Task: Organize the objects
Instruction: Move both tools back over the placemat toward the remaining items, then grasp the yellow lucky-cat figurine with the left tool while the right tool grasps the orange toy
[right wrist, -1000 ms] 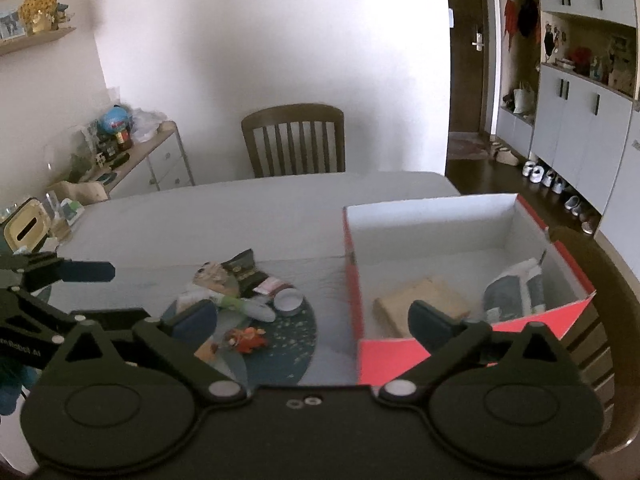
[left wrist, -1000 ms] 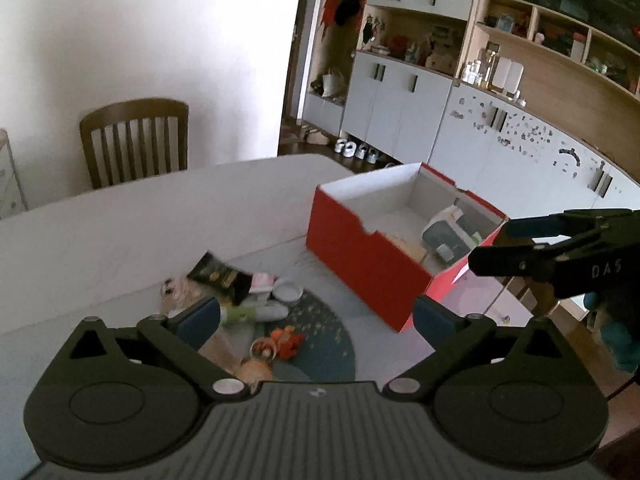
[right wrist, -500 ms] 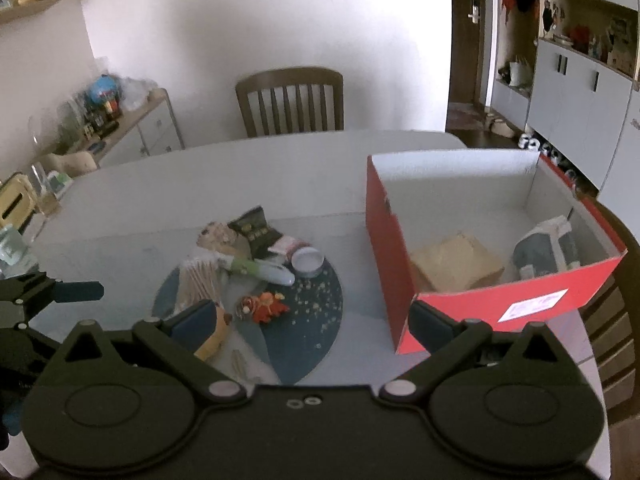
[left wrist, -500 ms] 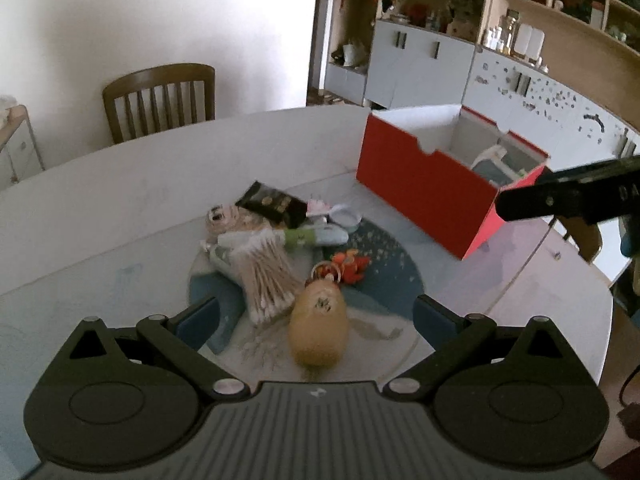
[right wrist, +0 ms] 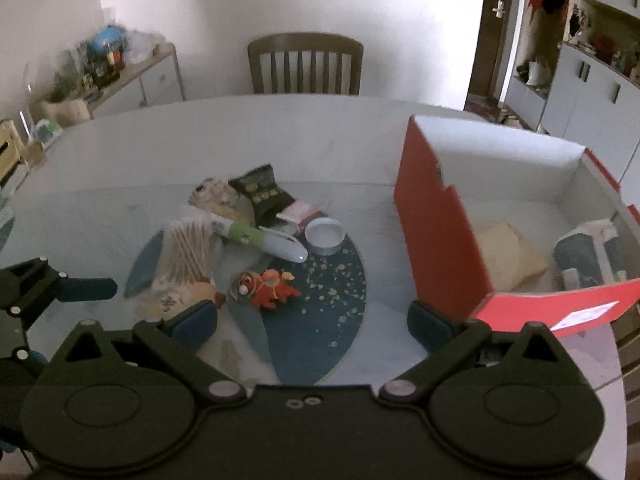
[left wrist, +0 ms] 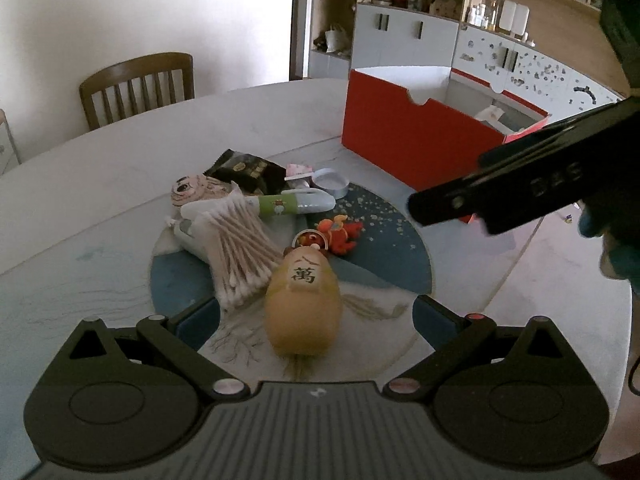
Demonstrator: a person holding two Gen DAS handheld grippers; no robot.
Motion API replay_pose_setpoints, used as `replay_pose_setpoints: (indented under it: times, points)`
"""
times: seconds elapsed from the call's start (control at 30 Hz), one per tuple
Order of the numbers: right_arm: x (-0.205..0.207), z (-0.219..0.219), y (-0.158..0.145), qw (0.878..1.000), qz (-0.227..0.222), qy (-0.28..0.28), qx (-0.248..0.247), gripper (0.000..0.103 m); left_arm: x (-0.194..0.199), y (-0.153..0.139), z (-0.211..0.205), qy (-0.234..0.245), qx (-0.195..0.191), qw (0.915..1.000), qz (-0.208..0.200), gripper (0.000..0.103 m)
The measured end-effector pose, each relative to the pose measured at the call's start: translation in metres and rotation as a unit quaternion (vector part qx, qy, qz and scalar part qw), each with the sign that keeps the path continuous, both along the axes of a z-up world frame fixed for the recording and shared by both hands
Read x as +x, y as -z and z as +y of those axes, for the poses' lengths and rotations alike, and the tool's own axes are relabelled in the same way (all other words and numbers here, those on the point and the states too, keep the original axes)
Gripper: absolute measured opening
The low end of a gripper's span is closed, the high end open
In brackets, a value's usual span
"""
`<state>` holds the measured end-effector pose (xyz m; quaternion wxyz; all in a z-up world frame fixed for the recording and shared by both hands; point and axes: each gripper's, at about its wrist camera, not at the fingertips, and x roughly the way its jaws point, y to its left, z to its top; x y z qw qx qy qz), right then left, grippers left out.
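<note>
A pile of small items lies on a round blue mat [left wrist: 384, 256]: a yellow egg-shaped toy [left wrist: 304, 304], a bag of cotton swabs [left wrist: 240, 248], a green-white tube [left wrist: 296, 204], a red plush toy [left wrist: 340, 232], a black packet [left wrist: 244, 170] and a round tin [left wrist: 330, 182]. My left gripper [left wrist: 316, 318] is open, with the yellow toy lying between its fingers and apart from both pads. My right gripper [right wrist: 314, 320] is open and holds nothing, low over the mat near the red plush toy [right wrist: 272, 286]. The red box [right wrist: 436, 236] stands to the right.
Inside the red box lie a beige pad [right wrist: 508, 256] and a grey-white pouch [right wrist: 588, 252]. A wooden chair [right wrist: 306, 64] stands at the table's far side. A cluttered sideboard [right wrist: 120, 76] is at back left, and white cabinets [left wrist: 404, 44] at back right.
Both grippers have come down and closer to the pile. The left now frames the yellow toy; the right has shifted left, from in front of the red box to over the mat.
</note>
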<state>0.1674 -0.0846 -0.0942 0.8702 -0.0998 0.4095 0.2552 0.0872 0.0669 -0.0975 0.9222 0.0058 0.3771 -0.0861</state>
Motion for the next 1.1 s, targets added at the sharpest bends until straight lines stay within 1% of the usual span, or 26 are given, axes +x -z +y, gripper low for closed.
replay_pose_setpoints:
  times: [0.13,0.37,0.43,0.53,0.6,0.73,0.8,0.93,1.0,1.1]
  points:
    - [0.012,0.007,0.014,1.000,0.013,-0.008,-0.012,0.099,0.007,0.008,-0.004,-0.006,0.015,0.9999,-0.001,0.103]
    - [0.025,0.021,0.037,0.999,0.031,-0.033,-0.028,0.092,0.014,0.018,-0.004,-0.025,0.027,0.9993,0.007,0.101]
    - [0.027,0.024,0.040,0.998,0.035,-0.038,-0.029,0.090,0.014,0.020,-0.003,-0.030,0.026,0.9992,0.011,0.096]
    - [0.031,0.030,0.044,0.998,0.036,-0.041,-0.033,0.090,0.014,0.022,-0.003,-0.033,0.031,0.9989,0.014,0.089]
    - [0.033,0.034,0.046,0.998,0.039,-0.047,-0.034,0.088,0.013,0.022,-0.003,-0.036,0.029,0.9988,0.016,0.081]
    - [0.036,0.042,0.049,0.997,0.039,-0.059,-0.037,0.084,0.013,0.021,-0.003,-0.042,0.029,0.9986,0.016,0.074]
    - [0.038,0.046,0.050,0.996,0.042,-0.063,-0.036,0.081,0.015,0.021,-0.002,-0.042,0.026,0.9986,0.018,0.065]
    - [0.040,0.051,0.053,0.996,0.045,-0.069,-0.038,0.077,0.016,0.021,-0.001,-0.045,0.018,0.9985,0.024,0.055]
    - [0.040,0.051,0.052,0.996,0.045,-0.071,-0.037,0.076,0.014,0.019,-0.003,-0.042,0.015,0.9988,0.021,0.047]
    - [0.040,0.049,0.051,0.995,0.048,-0.076,-0.034,0.076,0.014,0.019,-0.005,-0.043,0.019,0.9986,0.022,0.046]
